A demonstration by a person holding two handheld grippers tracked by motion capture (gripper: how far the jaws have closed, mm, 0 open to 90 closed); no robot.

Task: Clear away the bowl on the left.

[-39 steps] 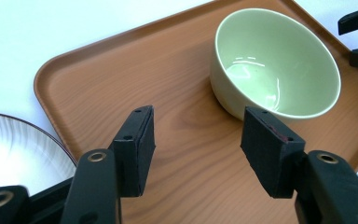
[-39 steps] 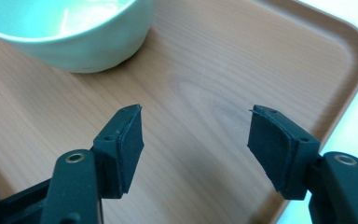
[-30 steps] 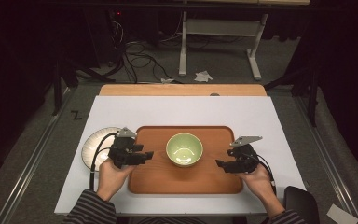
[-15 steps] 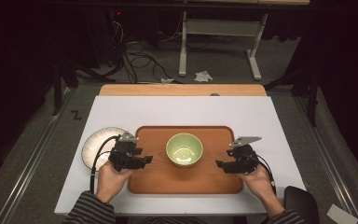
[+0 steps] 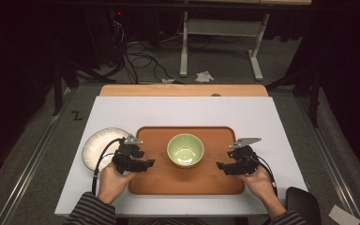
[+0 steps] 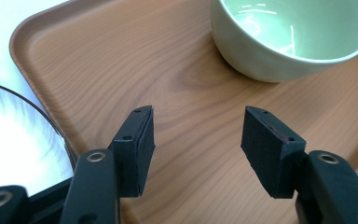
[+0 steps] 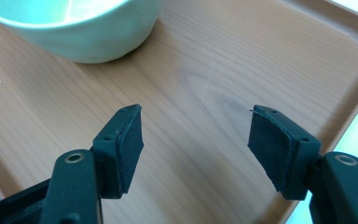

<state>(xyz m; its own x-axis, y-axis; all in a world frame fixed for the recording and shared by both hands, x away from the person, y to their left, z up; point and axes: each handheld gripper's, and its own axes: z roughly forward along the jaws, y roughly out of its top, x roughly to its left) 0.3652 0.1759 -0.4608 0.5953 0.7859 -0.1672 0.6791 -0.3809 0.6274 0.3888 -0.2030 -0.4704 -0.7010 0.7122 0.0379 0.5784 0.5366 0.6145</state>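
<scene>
Left tongs [image 5: 146, 163]: jaws spread wide, nothing between them, hovering over the tray's left part, aimed at the bowl. Right tongs [image 5: 221, 167]: likewise spread and empty, over the tray's right part, facing the bowl from the other side.

Green bowl [image 5: 185, 150]: upright, empty inside, sitting mid-tray, between the two tongs and apart from both. In the left gripper view its wall [image 6: 256, 60] lies ahead and to the right of the pads; in the right gripper view it lies ahead and to the left [image 7: 88, 42].

Wooden tray [image 5: 215, 183] on a white worktop [image 5: 183, 110]. White plate [image 5: 96, 147] off the tray's left edge, beside the left hand [image 5: 112, 180].

Judgement: the approach to the bowl is in hand. Best to bring one jaw inside the rim and one outside, level, closing gently; glazed walls look slippery.

No brands, labels or writing readable on bowl, tray or plate.
</scene>
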